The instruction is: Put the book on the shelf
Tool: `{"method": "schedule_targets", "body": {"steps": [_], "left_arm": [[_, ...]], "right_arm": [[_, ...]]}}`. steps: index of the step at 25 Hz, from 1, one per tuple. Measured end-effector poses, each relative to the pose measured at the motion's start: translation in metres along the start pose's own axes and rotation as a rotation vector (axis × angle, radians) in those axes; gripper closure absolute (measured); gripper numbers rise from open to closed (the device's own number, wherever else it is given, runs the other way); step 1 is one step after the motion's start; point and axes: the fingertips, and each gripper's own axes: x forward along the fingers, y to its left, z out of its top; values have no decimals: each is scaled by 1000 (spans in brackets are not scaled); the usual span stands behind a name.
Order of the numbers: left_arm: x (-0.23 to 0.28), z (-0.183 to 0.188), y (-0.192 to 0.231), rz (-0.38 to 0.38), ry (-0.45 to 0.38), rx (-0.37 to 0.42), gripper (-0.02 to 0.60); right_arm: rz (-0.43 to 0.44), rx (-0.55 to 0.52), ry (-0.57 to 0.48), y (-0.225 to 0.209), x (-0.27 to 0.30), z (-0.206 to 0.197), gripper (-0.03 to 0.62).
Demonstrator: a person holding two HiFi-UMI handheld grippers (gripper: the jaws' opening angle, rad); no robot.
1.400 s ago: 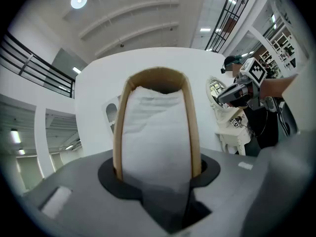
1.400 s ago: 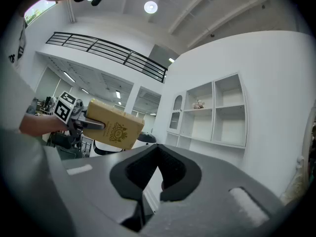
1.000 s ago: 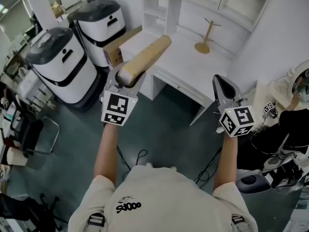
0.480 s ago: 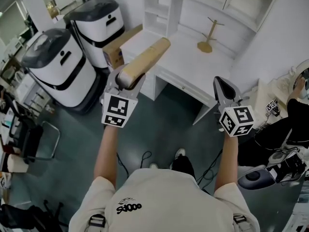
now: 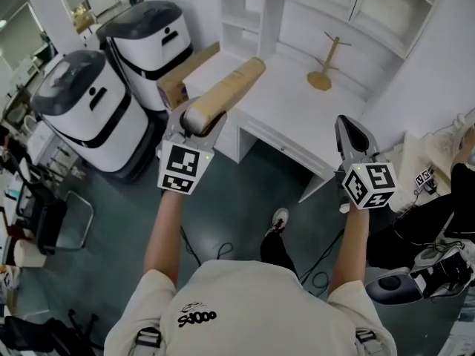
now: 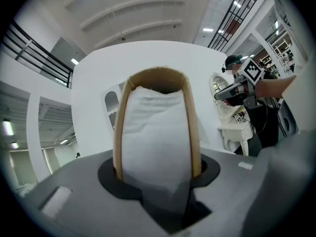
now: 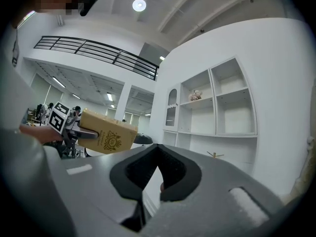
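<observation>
A tan hardcover book (image 5: 225,90) sticks out forward from my left gripper (image 5: 195,122), which is shut on its near end. In the left gripper view the book's white page edges (image 6: 157,127) and tan covers fill the space between the jaws. The book's far end hangs over the front left corner of a white desk (image 5: 289,102) with open shelves (image 5: 239,17) behind it. My right gripper (image 5: 348,132) hovers in front of the desk's right side, shut and empty. The right gripper view shows the shelves (image 7: 217,102) ahead and the book (image 7: 106,132) at left.
Two white and grey machines (image 5: 85,110) (image 5: 152,32) stand left of the desk, with a cardboard box (image 5: 178,76) between them and it. A wooden stand (image 5: 325,61) sits on the desk. A chair (image 5: 52,213) is at far left and cables (image 5: 215,247) lie on the floor.
The person has stepped a little closer to the desk and a foot now shows below. Both grippers keep their pose, and the book stays held.
</observation>
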Motion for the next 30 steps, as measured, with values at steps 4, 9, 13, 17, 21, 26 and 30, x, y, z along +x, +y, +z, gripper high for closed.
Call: {"method": "schedule_targets", "body": {"steps": [4,9,13,17,21,26,30], "left_arm": [[54,2,2,2,21,2,344],[132,14,5,25,31,2,344],[197,29,6,41,34,-4,344],[252,42,7,51,42,2,344],[300,56,7,49,52,53,344],[353,78,21,49,36,133,344],[392,93,33,45,15,209,344]], "right_arm": [[6,28,1,-48,34,-9,592],[11,12,21,-119,85,-15,592],[12,-10,46,-179,125,-17,592],[21,1,49,-228,157,-16,592],[33,26,53,-269,183,-22,592],[23,42,63,-305,208,-32,600],[14,38,59,-320,223,-33,600]]}}
